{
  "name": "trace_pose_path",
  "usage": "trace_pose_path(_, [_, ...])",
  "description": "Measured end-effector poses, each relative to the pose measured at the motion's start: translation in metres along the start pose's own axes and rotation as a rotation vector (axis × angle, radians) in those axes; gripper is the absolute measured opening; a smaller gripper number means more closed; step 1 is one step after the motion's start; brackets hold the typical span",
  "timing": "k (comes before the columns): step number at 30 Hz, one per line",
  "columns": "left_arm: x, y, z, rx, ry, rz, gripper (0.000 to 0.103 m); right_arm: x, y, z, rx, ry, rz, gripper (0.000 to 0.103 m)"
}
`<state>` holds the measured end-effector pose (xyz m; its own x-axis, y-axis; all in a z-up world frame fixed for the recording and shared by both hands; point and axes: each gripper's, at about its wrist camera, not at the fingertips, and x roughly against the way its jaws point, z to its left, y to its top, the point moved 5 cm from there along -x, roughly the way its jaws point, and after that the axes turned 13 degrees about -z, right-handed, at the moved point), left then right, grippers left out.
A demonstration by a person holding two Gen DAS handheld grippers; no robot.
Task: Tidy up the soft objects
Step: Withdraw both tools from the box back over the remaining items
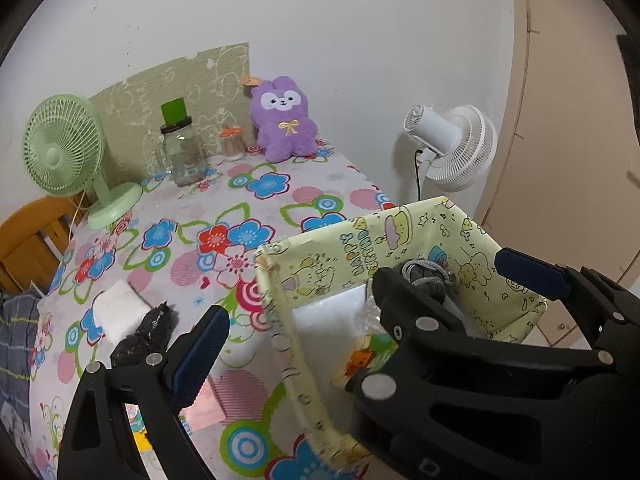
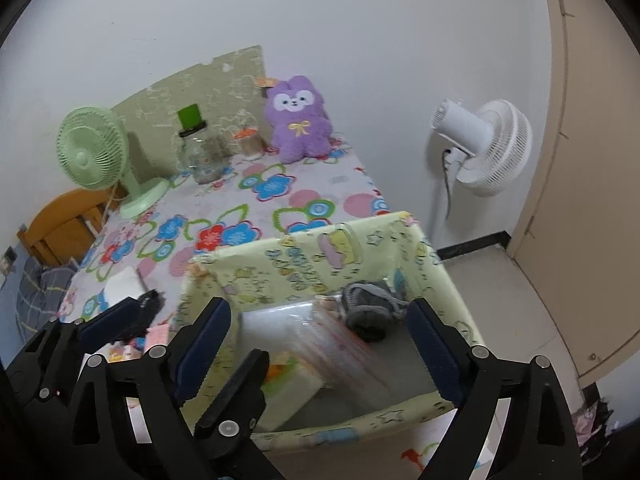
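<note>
Inside the pale-yellow cartoon-print box (image 2: 304, 264) lies a grey knitted bundle (image 2: 370, 308); both grippers' fingers spread, empty.

Both cams sit on the grippers, looking fwd and down along the fingers, close above the near end of the flowered surface (image 1: 260, 196). Left wrist cam faces the surface from nearer its left side, yellow box (image 1: 404, 232) at lower right w/ the right gripper (image 1: 440, 280) crossing in front. Right wrist cam hangs right over the box (image 2: 320, 248). Shared: box, purple plush (image 1: 282, 120), green fan (image 1: 64, 152), white fan (image 1: 460, 148), wall.
</note>
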<state>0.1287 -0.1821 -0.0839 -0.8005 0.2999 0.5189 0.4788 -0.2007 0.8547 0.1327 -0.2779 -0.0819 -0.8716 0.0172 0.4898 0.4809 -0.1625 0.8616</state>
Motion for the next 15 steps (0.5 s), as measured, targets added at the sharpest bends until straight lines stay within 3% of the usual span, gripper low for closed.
trace_pose_path(7, [0.017,0.003,0.020,0.014,0.024,-0.040,0.097,0.010,0.004,0.024,0.015,0.022,-0.031,0.103])
trace_pose_path(15, [0.030,0.003,0.045,0.042,0.040,-0.062,0.095,0.014,0.005,0.051,0.012,0.040,-0.035,0.103])
